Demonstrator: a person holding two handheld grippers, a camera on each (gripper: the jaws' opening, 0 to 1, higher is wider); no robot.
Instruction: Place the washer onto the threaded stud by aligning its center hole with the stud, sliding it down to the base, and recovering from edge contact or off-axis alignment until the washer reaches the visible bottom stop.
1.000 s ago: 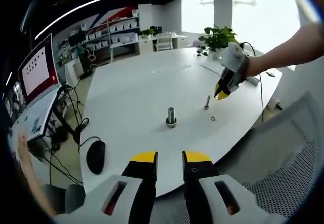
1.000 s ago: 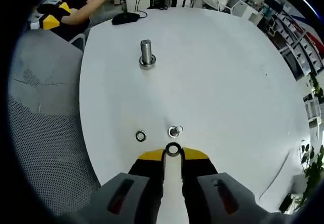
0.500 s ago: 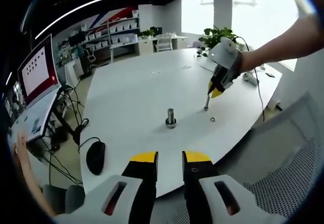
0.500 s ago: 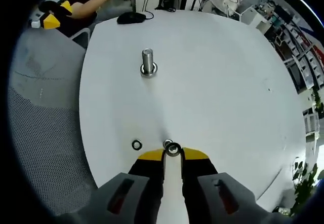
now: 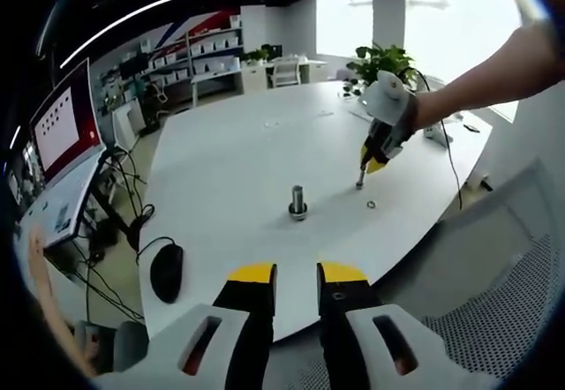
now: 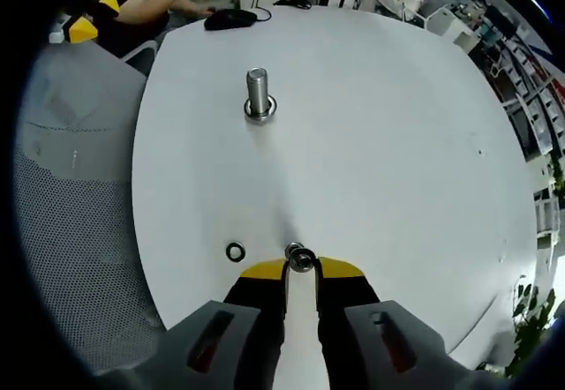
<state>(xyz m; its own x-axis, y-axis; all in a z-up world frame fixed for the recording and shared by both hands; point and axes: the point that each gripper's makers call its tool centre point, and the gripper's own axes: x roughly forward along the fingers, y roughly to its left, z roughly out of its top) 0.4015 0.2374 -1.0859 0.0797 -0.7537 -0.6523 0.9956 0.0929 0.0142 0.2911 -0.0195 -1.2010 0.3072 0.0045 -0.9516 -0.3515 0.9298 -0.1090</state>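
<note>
Washer (image 6: 301,258) is pinched at the tips of the right hand-held gripper (image 6: 301,268), low centre of the right gripper view, jaws clamped on its rim. It is held right over the small stud (image 6: 292,250), whose top shows just beside it; whether the hole is already on the thread cannot be told. A rim grip is judged to leave the centre hole free for the thread.

Counted on the worktop (image 6: 397,143):
- studs: two. The small one at the jaws, and a larger stud (image 6: 257,92) in the upper centre, upright, with a ring at its base.
- washers: two clearly seen. One in the jaws, one spare washer (image 6: 235,251) lying flat at lower left of the small stud, apart from it.
- mouse (image 5: 167,272): one, lower left of the left gripper view.

Left hand-held gripper (image 5: 297,274) is held back off the worktop edge at the bottom of its view, jaws apart with nothing between them, presumably kept out of the way. In that view the right hand-held gripper is seen right of centre, tips down at the small stud, with the spare washer just below.
</note>
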